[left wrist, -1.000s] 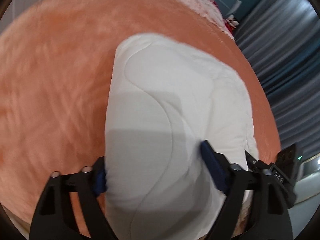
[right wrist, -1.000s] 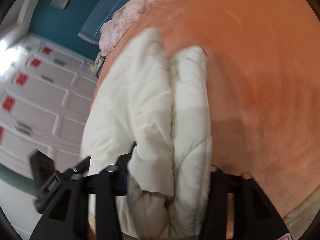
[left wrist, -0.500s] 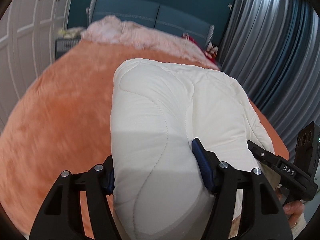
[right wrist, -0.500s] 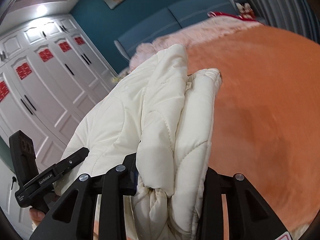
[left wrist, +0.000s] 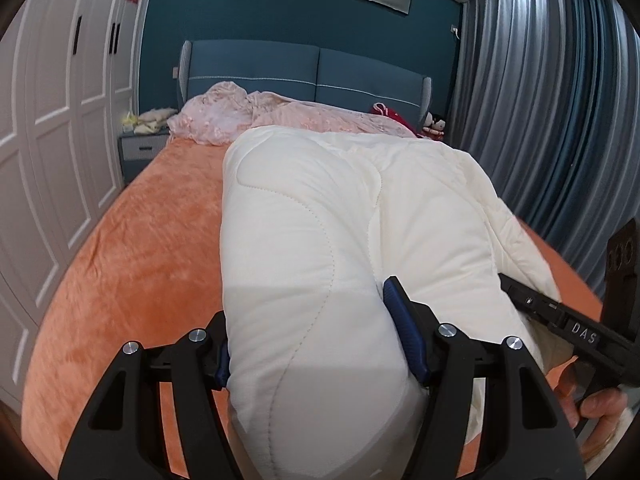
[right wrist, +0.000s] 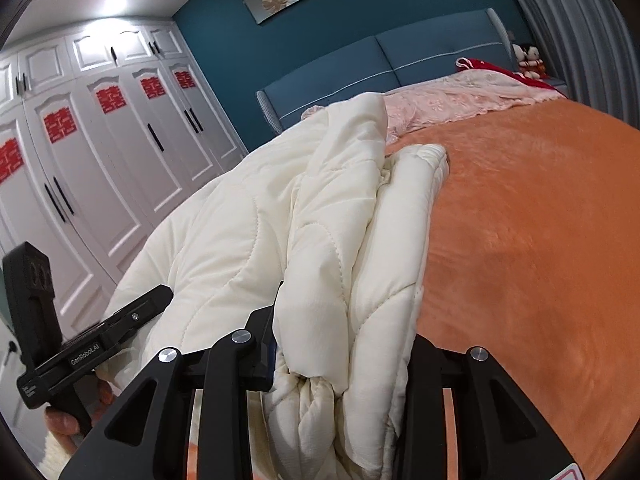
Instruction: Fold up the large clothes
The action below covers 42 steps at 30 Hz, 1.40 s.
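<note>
Left tongs (left wrist: 320, 344), right tongs (right wrist: 344, 356) — both clamping quilt (left wrist: 340, 216) edge, orange bedspread (right wrist: 540, 220) alongside.

Bright ceiling light; fisheye-warped edges

Orange-covered bed (left wrist: 132, 264) under white quilt (left wrist: 320, 216), pink bedding (left wrist: 240, 116)

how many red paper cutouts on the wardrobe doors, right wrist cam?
5 red cutouts on the wardrobe, one per tall door. The frame's left edge may hide more doors.
</note>
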### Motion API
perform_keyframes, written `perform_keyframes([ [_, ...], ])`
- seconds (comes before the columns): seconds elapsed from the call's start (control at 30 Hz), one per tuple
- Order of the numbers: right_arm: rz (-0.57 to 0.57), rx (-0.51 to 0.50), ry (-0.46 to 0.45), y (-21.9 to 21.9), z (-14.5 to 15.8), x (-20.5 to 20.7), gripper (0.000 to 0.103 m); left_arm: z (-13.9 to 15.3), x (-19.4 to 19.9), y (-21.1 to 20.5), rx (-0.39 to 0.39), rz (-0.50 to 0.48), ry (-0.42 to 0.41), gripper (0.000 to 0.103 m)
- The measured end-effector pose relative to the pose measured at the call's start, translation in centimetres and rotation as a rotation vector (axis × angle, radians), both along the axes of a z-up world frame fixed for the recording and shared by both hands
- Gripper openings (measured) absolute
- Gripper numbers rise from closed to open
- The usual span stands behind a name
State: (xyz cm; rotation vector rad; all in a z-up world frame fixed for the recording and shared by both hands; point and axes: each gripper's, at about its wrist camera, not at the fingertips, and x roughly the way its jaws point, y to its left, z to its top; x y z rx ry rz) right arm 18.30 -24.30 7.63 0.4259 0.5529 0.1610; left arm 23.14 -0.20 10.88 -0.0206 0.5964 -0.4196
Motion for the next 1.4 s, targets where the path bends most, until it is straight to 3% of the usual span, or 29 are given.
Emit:
perform_keyframes([
  [0.17,0.011,-0.005,0.066,0.3,-2.7,3.9,0.032,-2.4,3.9,0.9,-0.027,0.019,0.055,0.060],
  [0.47,0.042,-0.033,0.168,2.0,-9.4,8.4,0.031,-11.1,8.4,2.4,0.005,0.050,0.156,0.060],
  [0.6,0.058,-0.030,0.237,3.0,-13.1,9.0,0.031,-15.5,8.9,3.6,0.005,0.068,0.233,0.060],
  [0.7,0.067,-0.009,0.255,3.3,-15.5,8.2,0.032,-17.9,7.8,4.4,-0.001,0.075,0.238,0.063],
  [0.77,0.065,0.013,0.259,3.3,-16.2,7.8,0.038,-18.7,7.2,4.9,-0.012,0.083,0.242,0.066],
  [0.93,0.066,0.052,0.299,2.8,-15.5,6.5,0.049,-18.2,6.1,5.5,0.006,0.125,0.278,0.073],
  [1.17,0.014,-0.156,0.298,2.9,-10.3,2.0,0.053,-14.2,3.3,5.2,0.209,0.204,0.261,0.078],
  [1.3,-0.013,-0.268,0.262,4.1,-7.4,2.2,0.053,-12.2,4.1,4.6,0.222,0.260,0.278,0.078],
  [1.4,-0.011,-0.367,0.232,6.2,-6.2,4.1,0.041,-10.8,5.9,3.5,0.228,0.296,0.253,0.078],
])
